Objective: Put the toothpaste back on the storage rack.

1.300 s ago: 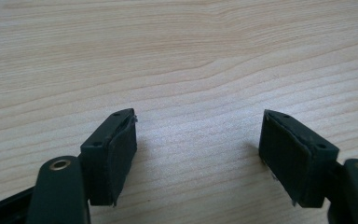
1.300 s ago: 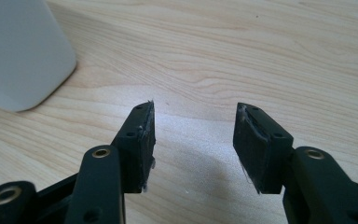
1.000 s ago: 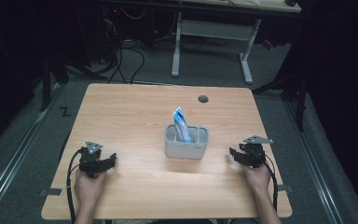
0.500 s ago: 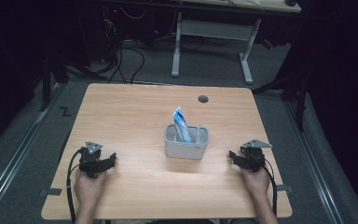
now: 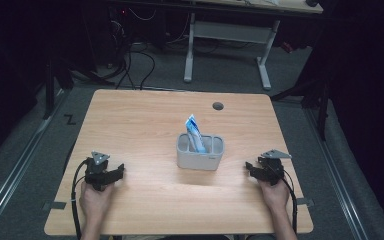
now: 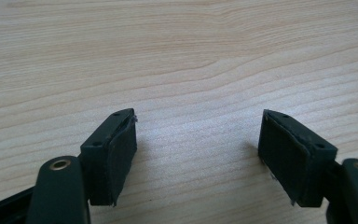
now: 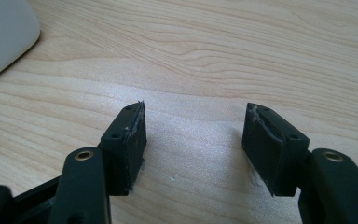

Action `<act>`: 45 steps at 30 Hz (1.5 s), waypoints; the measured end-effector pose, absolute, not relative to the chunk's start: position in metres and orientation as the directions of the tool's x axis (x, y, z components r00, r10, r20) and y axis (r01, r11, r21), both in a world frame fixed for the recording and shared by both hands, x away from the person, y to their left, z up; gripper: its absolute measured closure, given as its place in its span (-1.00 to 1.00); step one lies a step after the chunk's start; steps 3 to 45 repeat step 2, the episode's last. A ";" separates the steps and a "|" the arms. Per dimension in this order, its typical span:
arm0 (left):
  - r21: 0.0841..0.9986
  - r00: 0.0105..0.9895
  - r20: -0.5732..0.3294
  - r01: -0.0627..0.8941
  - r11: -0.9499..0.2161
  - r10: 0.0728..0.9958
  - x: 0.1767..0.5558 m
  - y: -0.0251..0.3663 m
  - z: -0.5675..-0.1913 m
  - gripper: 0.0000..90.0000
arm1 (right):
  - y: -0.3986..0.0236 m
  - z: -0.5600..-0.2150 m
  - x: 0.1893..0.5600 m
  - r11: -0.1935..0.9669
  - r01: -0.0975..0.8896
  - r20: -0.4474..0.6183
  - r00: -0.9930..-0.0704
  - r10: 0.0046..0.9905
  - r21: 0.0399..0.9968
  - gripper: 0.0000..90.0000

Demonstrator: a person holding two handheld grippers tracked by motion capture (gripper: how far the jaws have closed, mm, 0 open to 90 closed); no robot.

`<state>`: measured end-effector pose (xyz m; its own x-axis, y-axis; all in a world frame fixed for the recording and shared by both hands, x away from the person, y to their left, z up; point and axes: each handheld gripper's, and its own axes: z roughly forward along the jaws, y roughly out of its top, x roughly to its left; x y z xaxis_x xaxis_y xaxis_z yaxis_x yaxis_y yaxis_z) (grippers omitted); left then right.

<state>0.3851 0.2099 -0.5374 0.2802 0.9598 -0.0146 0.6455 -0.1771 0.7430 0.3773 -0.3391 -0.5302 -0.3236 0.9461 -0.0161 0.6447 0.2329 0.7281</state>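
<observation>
Both the left gripper and right gripper gape wide over bare table; between them stands a caddy holding a tube.

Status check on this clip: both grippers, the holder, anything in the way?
Left hand-held gripper open, empty, low over table. Right hand-held gripper open, empty. Grey holder mid-table, blue-white tube upright inside. Path clear.

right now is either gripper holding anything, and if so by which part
Nothing is held. The left gripper and the right gripper both have their jaws apart over bare table; the blue-and-white tube sits untouched in the grey holder.
</observation>
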 end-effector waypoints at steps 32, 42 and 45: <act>0.743 0.280 -0.015 0.646 -0.177 0.960 0.385 0.210 -0.537 -0.37 | -0.339 -0.530 0.377 0.233 0.645 -0.016 -0.324 0.946 0.728 -0.11; 0.743 0.280 -0.015 0.646 -0.177 0.960 0.385 0.210 -0.537 -0.37 | -0.339 -0.530 0.377 0.233 0.645 -0.016 -0.324 0.946 0.728 -0.11; 0.743 0.280 -0.015 0.646 -0.177 0.960 0.385 0.210 -0.537 -0.37 | -0.339 -0.530 0.377 0.233 0.645 -0.016 -0.324 0.946 0.728 -0.11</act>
